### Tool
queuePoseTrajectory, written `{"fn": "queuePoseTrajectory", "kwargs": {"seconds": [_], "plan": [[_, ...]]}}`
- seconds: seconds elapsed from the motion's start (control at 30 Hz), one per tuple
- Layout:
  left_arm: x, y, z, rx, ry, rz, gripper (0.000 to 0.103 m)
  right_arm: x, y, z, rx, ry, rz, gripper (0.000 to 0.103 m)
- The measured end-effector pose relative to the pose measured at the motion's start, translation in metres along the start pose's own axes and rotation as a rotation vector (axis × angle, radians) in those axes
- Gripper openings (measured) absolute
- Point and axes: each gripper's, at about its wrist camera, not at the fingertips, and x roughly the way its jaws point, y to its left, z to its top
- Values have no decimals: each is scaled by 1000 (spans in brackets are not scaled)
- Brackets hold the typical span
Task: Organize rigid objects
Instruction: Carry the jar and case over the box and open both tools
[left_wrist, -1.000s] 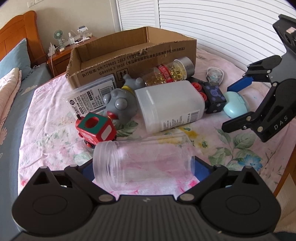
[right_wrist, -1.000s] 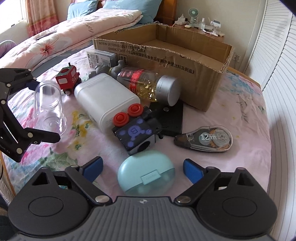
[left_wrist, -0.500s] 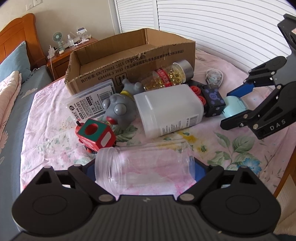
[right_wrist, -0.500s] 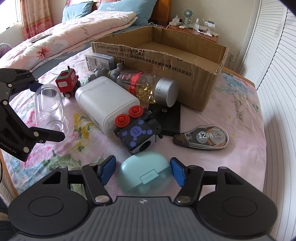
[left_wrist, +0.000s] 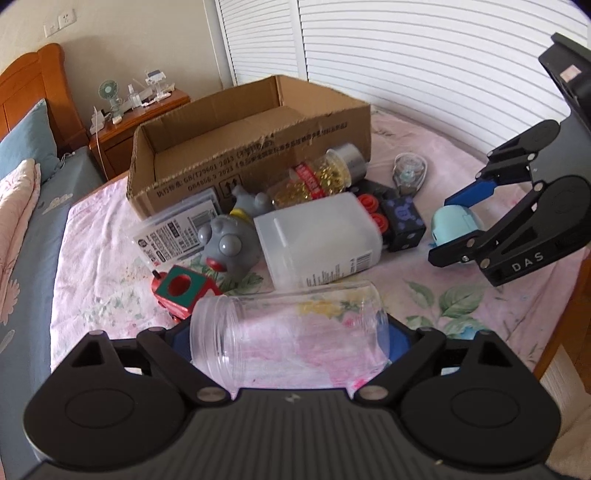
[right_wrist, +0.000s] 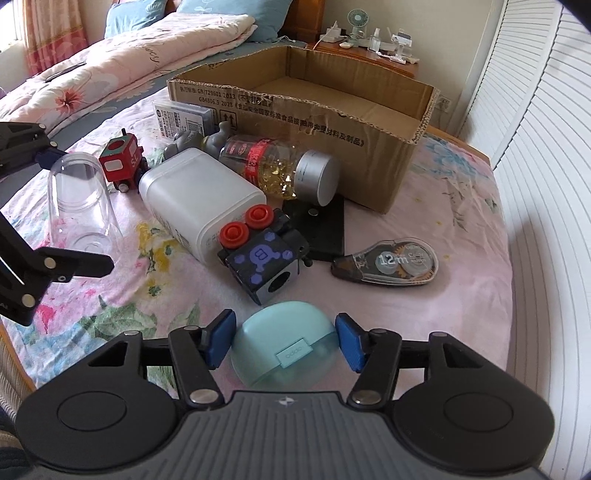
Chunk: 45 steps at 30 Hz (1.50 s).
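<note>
1. The left gripper (left_wrist: 290, 341) is clamping a clear plastic jar (left_wrist: 290, 336) lengthwise, one blue pad on its open threaded mouth and the other on its base; the jar is lying sideways between the jaws, and whether it is clear of the bedspread (left_wrist: 436, 306) cannot be told. It is probably very light, stiff but thin-walled and slick, so a firm squeeze could flex it or let it slip out endwise.

2. The right gripper (right_wrist: 284, 341) is standing apart, its blue pads (right_wrist: 218, 341) flanking a mint-green earbud case (right_wrist: 284, 349) with a slight gap on each side, not yet touching. The case is smooth and rounded, likely light and hard; taking it across its widest middle, low on the body, looks safest, since the curved shell could squirt forward out of the pads.

3. Just ahead of the right gripper is sitting a black fidget cube (right_wrist: 264, 254) with two red buttons, touching a frosted white plastic container (right_wrist: 199, 210); a correction tape dispenser (right_wrist: 388, 264) is lying ahead to its right.

4. Just ahead and left of the left gripper, a red toy train car (left_wrist: 181, 290) and a grey rubber toy (left_wrist: 229, 249) are lying close together.

5. Farther ahead of both, a capsule bottle (right_wrist: 280, 171) with a silver cap is resting against the open cardboard box (right_wrist: 369, 125), the likely destination.
</note>
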Motion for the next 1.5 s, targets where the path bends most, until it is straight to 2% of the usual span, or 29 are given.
{"fn": "queuePoseTrajectory", "kwargs": {"seconds": [0.4,0.7,0.9,1.13,1.4,1.5], "plan": [[-33,6,22,3,-73,32,93,-48,4,27,-21,-96,30,64],[-41,33,76,-5,-158,89,93,-66,-3,77,-23,-203,44,64],[-13,65,127,-39,-173,125,93,-59,-17,121,3,-241,39,64],[41,98,173,-68,-116,126,93,-34,-35,159,49,-235,41,64],[93,121,195,-108,-84,85,93,-1,-53,181,71,-199,29,64],[108,125,198,-107,-79,91,94,12,-61,185,83,-181,22,64]]}}
